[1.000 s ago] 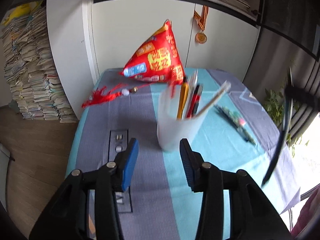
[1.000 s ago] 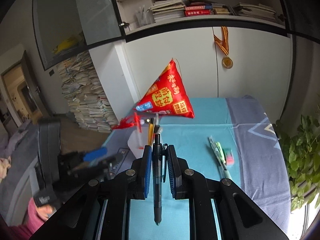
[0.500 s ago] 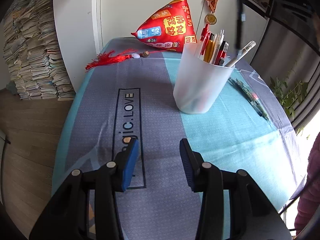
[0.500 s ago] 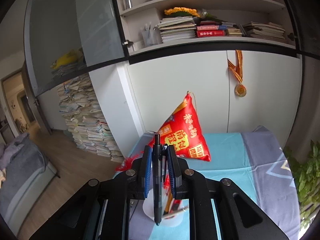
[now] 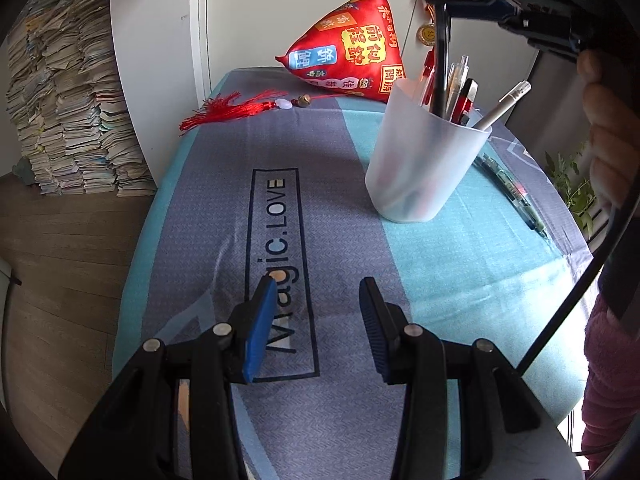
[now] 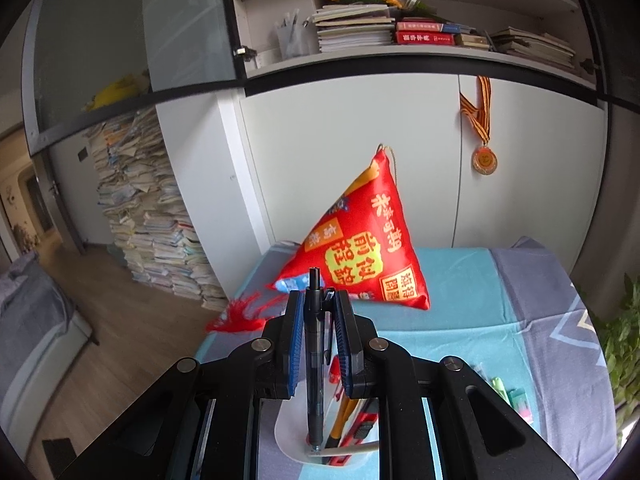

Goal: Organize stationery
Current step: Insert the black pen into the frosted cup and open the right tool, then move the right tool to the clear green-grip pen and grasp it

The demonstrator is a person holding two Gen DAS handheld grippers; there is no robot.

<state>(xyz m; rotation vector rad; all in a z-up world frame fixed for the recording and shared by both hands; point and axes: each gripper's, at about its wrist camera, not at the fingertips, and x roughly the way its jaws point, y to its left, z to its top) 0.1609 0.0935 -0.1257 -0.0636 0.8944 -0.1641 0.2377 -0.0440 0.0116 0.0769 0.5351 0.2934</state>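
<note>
Tablecloth (image 5: 224, 208) print "Magic.LOVE"; right claw (image 6: 317, 312) clamps black pen (image 6: 314, 360).

"Magic.LOVE" printed on tablecloth (image 5: 224, 208); Chinese characters on red pouch (image 5: 352, 52).

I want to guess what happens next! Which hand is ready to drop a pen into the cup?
The right. The right gripper is shut on a black pen held upright, its tip already inside the white cup. The left gripper is open, holds nothing, and sits apart from the cup.
</note>
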